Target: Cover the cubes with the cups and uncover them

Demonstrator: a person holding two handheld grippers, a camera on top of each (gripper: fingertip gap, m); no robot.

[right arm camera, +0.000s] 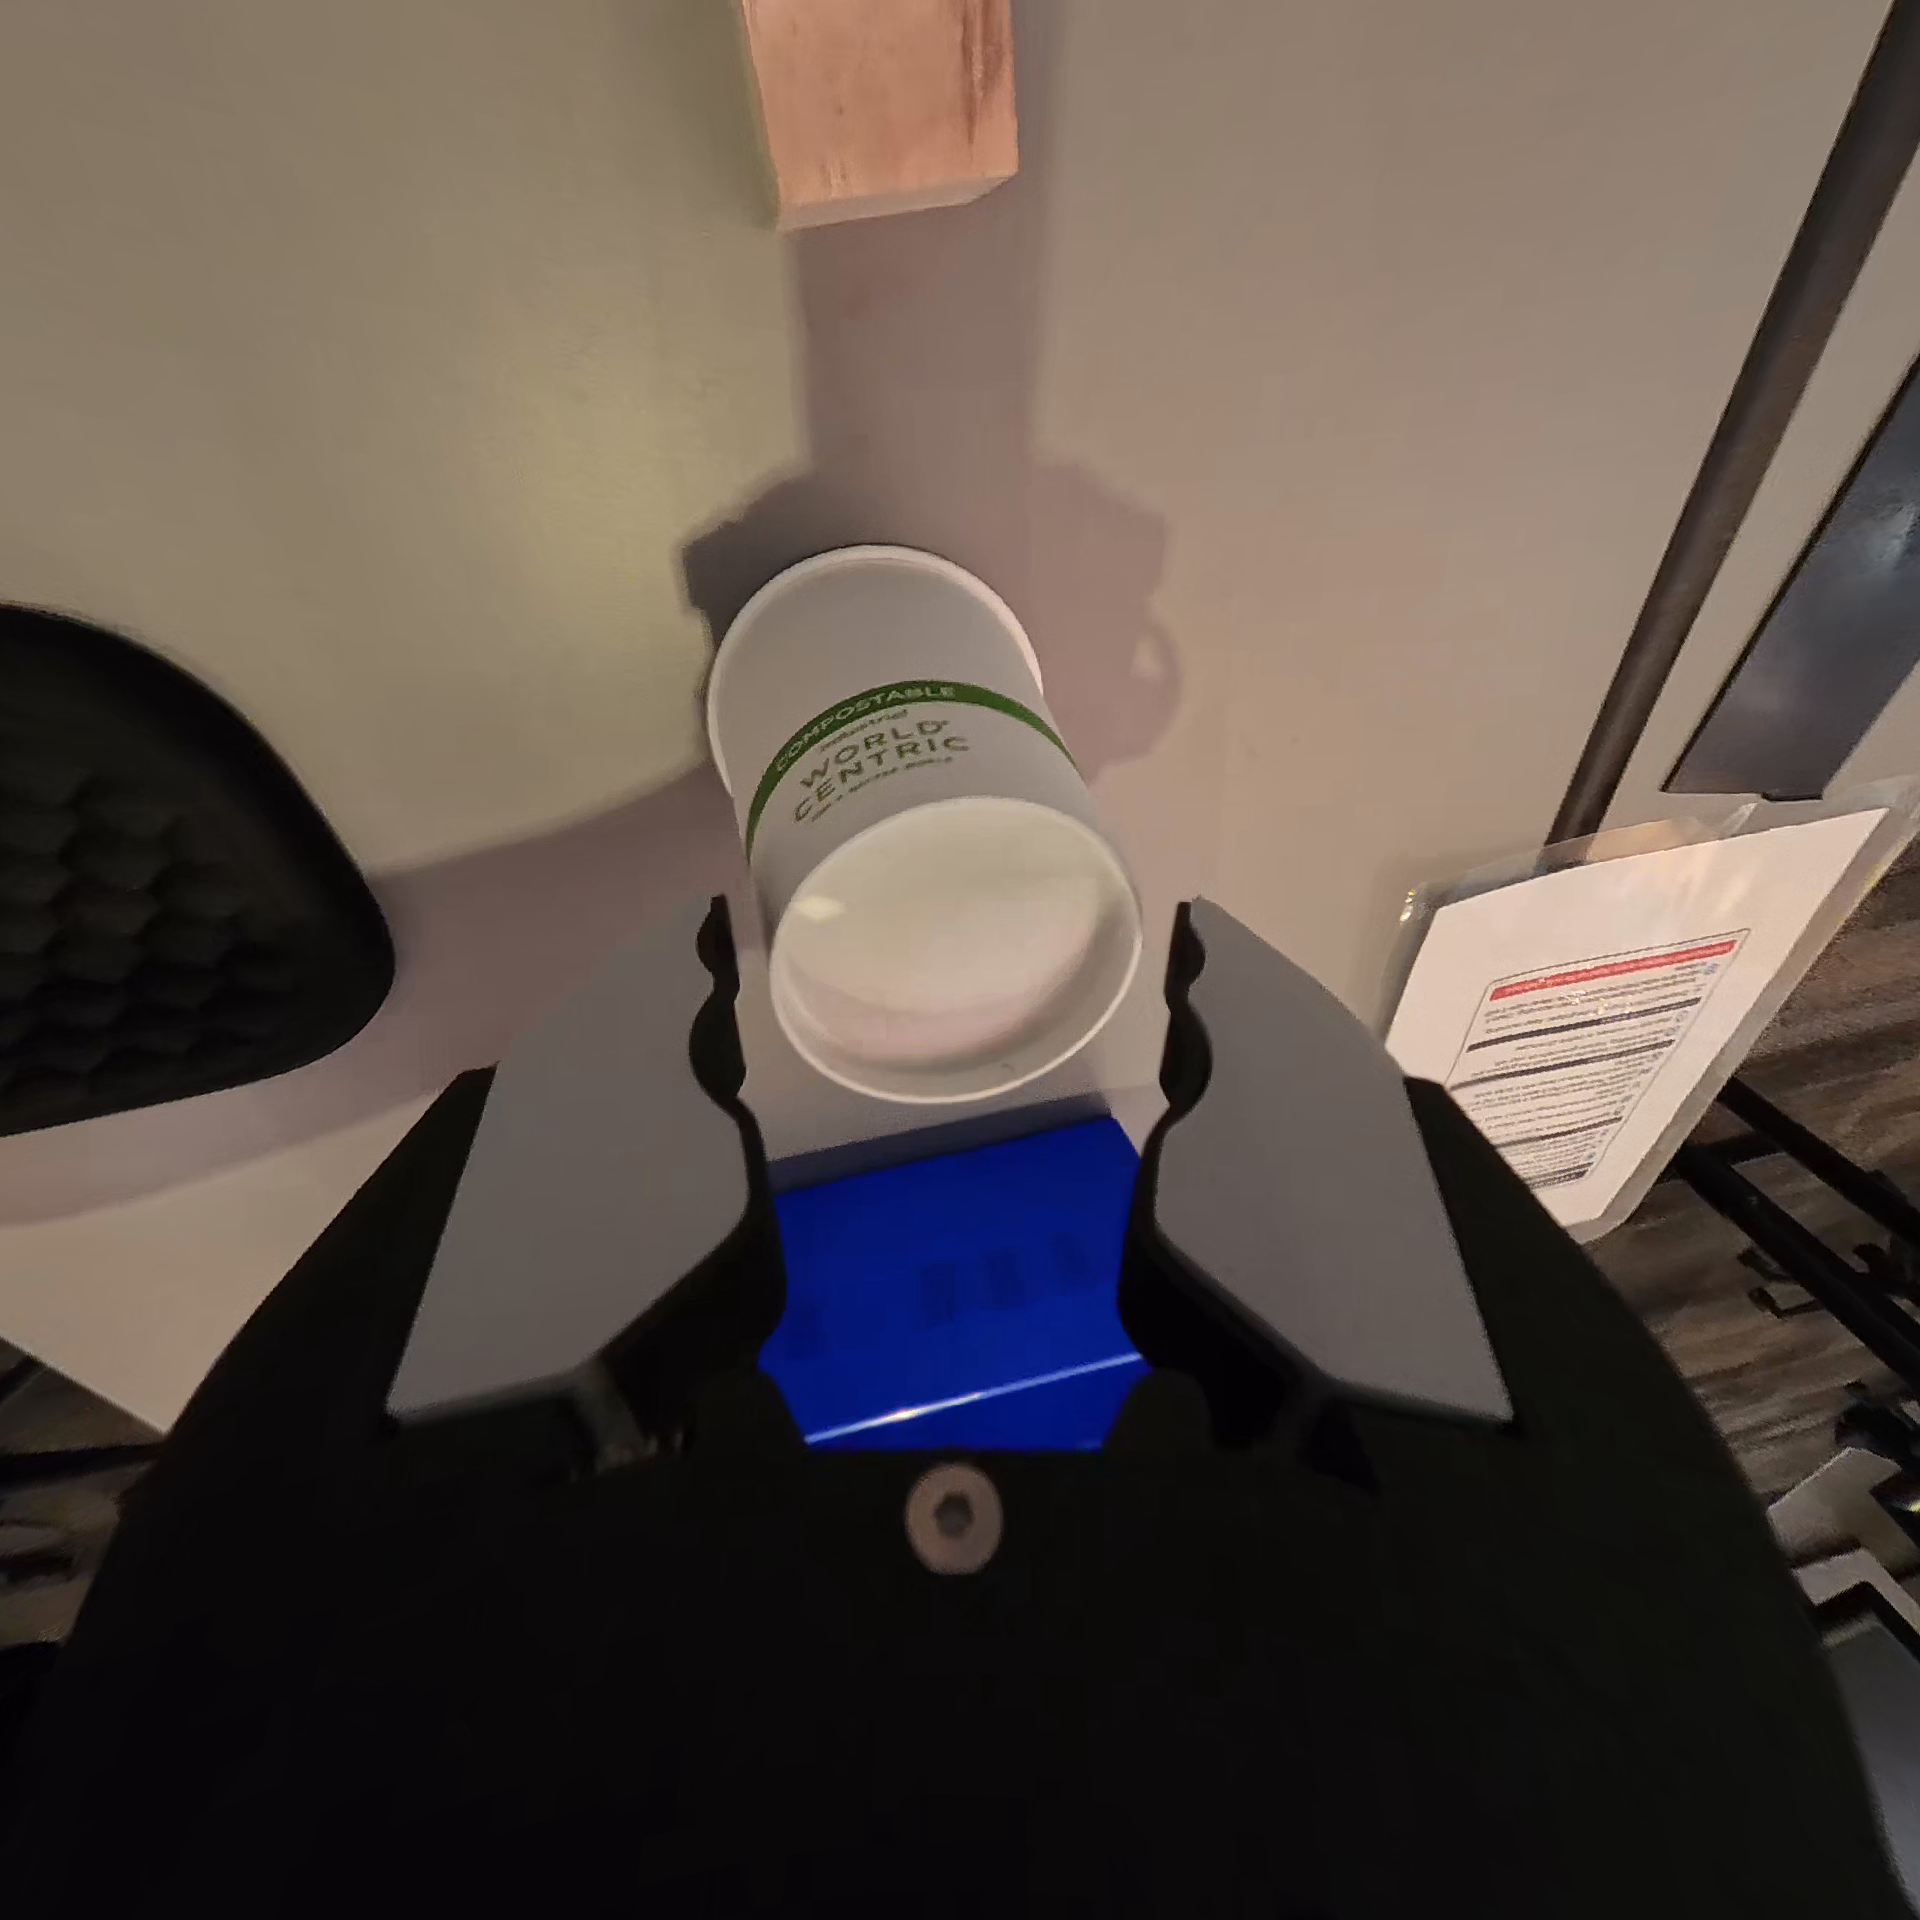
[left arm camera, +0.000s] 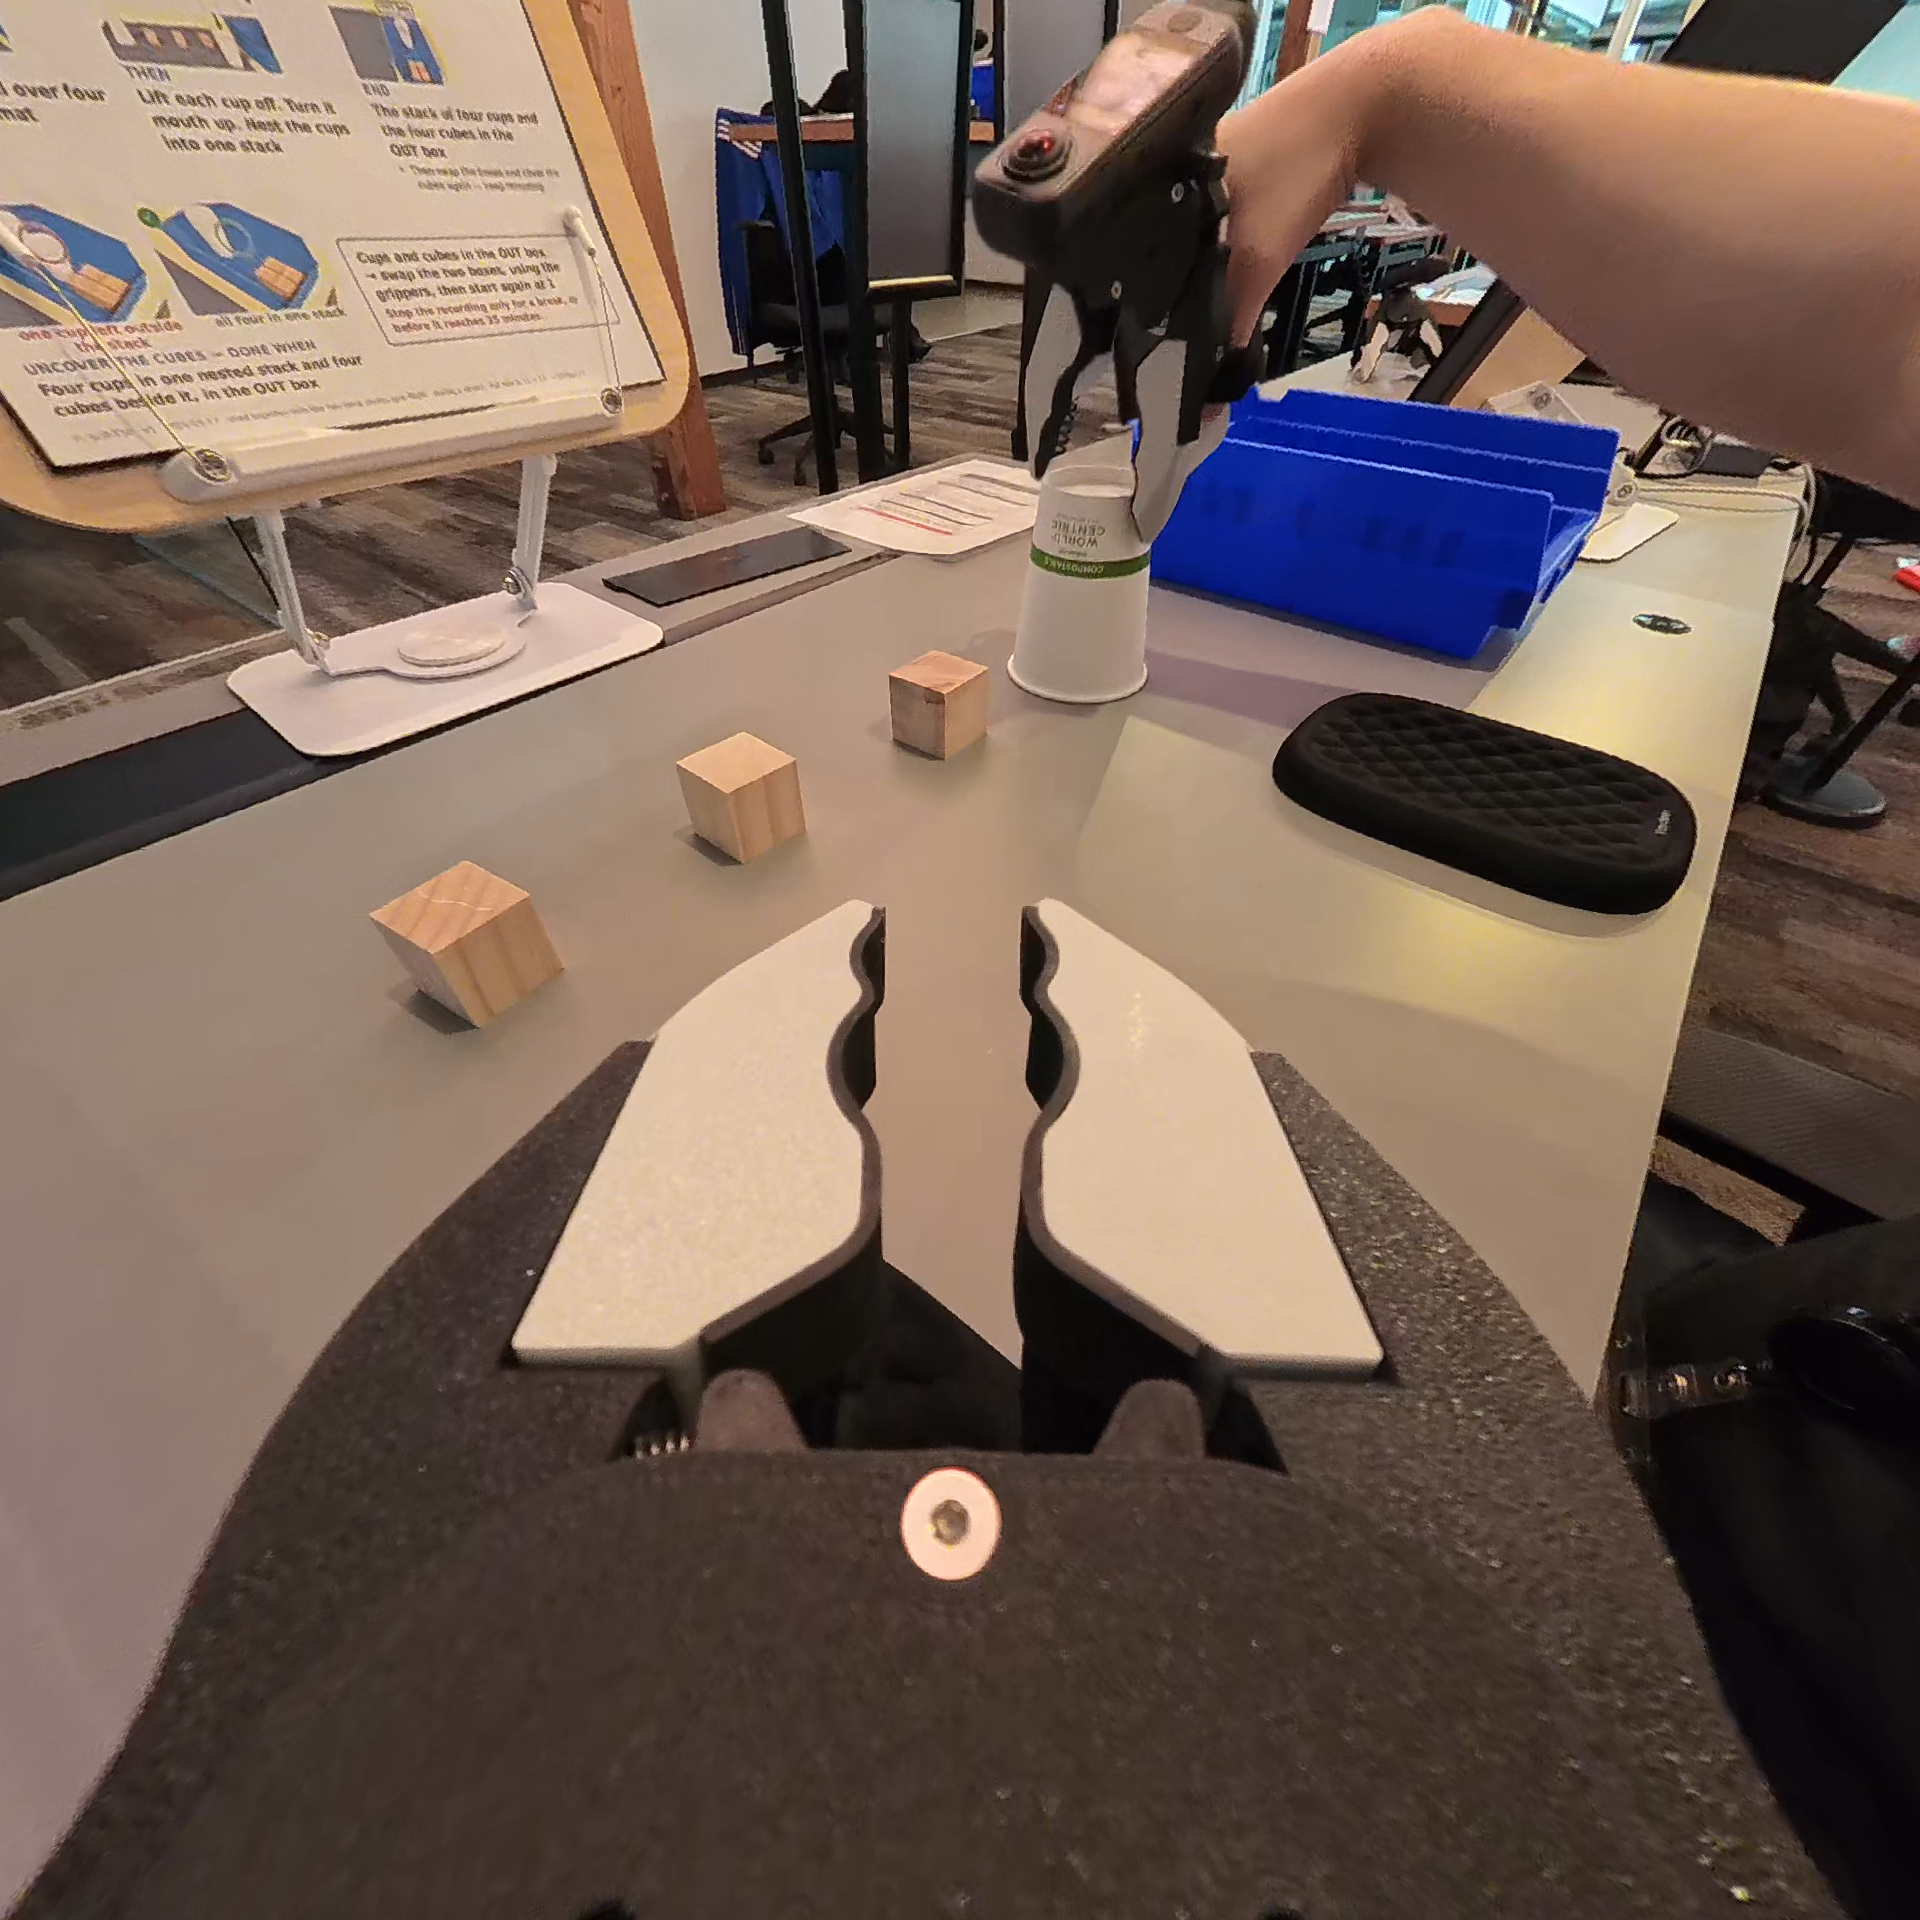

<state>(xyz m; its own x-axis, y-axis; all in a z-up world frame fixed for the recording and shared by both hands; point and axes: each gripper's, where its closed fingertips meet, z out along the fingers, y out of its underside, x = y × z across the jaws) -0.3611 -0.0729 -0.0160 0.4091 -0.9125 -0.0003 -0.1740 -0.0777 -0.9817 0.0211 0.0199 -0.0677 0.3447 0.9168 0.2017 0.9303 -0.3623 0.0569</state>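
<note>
A white paper cup (left arm camera: 1081, 603) with a green band stands mouth down on the grey table (left arm camera: 1247, 1039). What is under it is hidden. Three wooden cubes (left arm camera: 468, 940) (left arm camera: 741, 795) (left arm camera: 938, 703) lie uncovered in a diagonal row left of the cup. My right gripper (left arm camera: 1101, 468), held by a hand, points down over the cup. In the right wrist view it is open (right arm camera: 954, 914), its fingers on either side of the cup's upturned base (right arm camera: 945, 966) with a gap on each side. The nearest cube (right arm camera: 883, 104) shows beyond. My left gripper (left arm camera: 954, 920) is open and empty, low over the table.
A blue bin (left arm camera: 1382, 520) lies just behind and right of the cup, also in the right wrist view (right arm camera: 945, 1278). A black padded rest (left arm camera: 1486, 800) lies at the right. An instruction board on a white stand (left arm camera: 312, 239) is at the back left, with paper sheets (left arm camera: 925, 509) behind.
</note>
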